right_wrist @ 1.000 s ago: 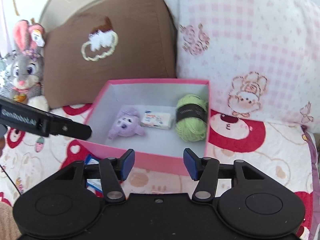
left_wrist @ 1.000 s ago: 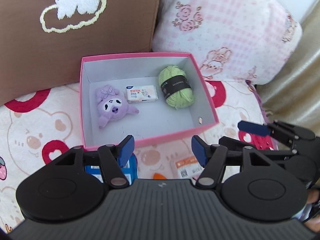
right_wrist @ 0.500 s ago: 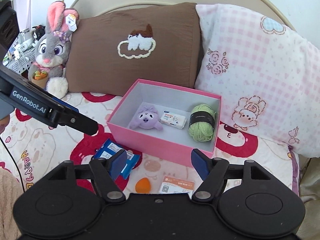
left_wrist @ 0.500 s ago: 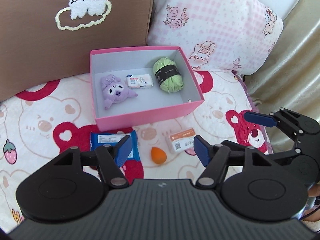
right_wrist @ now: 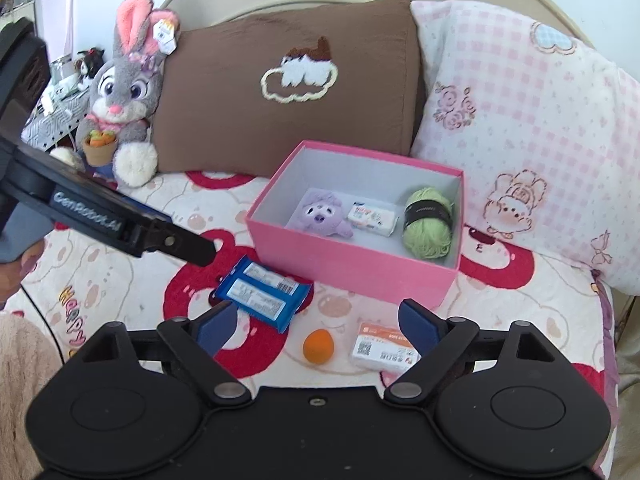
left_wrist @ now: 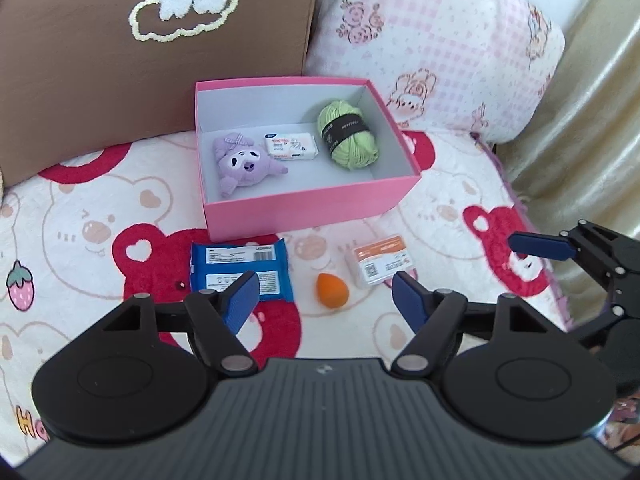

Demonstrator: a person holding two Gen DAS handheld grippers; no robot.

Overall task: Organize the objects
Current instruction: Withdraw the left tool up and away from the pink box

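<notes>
A pink box (left_wrist: 304,204) (right_wrist: 348,264) sits on the bed and holds a purple plush (left_wrist: 244,162) (right_wrist: 320,216), a small white packet (left_wrist: 291,146) (right_wrist: 372,218) and green yarn (left_wrist: 348,136) (right_wrist: 428,220). In front of it lie a blue packet (left_wrist: 236,264) (right_wrist: 260,294), an orange egg-shaped sponge (left_wrist: 332,290) (right_wrist: 318,345) and an orange-and-white pack (left_wrist: 380,266) (right_wrist: 380,350). My left gripper (left_wrist: 324,300) hovers over the sponge, its jaws opening, nothing between them. My right gripper (right_wrist: 316,322) hangs above the sponge too, jaws opening and empty.
A brown pillow (right_wrist: 288,80) and a pink checked pillow (right_wrist: 528,128) lean behind the box. A grey rabbit plush (right_wrist: 124,96) sits at the far left. The bed's right edge meets a beige curtain (left_wrist: 580,120). The bear-print blanket (left_wrist: 80,220) spreads left of the box.
Both grippers have pulled back from the box, bringing the blue packet, sponge and orange pack into view. Both pairs of jaws have spread wider, the right one much more.
</notes>
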